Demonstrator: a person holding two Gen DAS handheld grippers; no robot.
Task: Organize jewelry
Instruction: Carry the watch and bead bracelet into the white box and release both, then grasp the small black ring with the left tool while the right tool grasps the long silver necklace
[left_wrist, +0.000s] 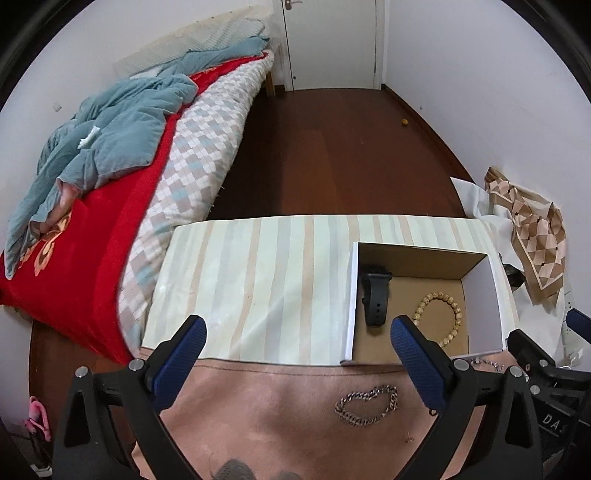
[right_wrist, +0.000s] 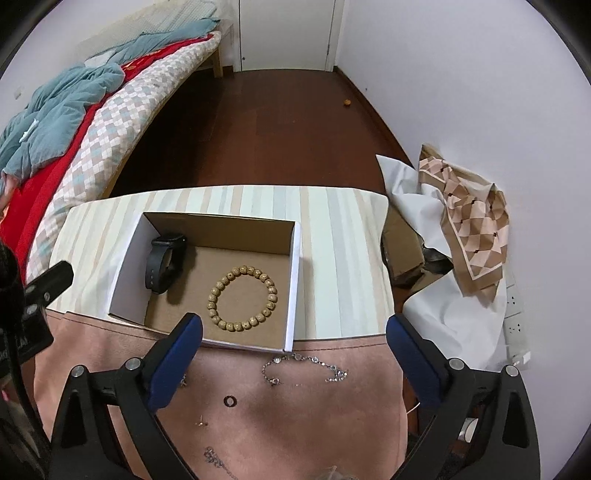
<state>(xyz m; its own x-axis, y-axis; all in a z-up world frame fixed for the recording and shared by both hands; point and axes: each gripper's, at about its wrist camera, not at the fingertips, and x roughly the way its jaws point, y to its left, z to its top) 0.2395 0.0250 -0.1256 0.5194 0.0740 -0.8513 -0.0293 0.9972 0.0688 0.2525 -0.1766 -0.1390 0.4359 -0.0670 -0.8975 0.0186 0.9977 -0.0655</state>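
Now, with both your right gripper (right_wrist: 295, 332) and left gripper (left_wrist: 299, 332) spread and empty, pinch the limp, slippery silver bracelet (right_wrist: 304, 367) (fine links) mid-chain.

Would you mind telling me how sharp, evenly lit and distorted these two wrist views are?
Left wrist view: strong fisheye bending, dark corners, soft even light; the chain bracelet is sharp. Right wrist view: same curvature; the bead bracelet in the box is crisp, with a soft shadow beside the watch.
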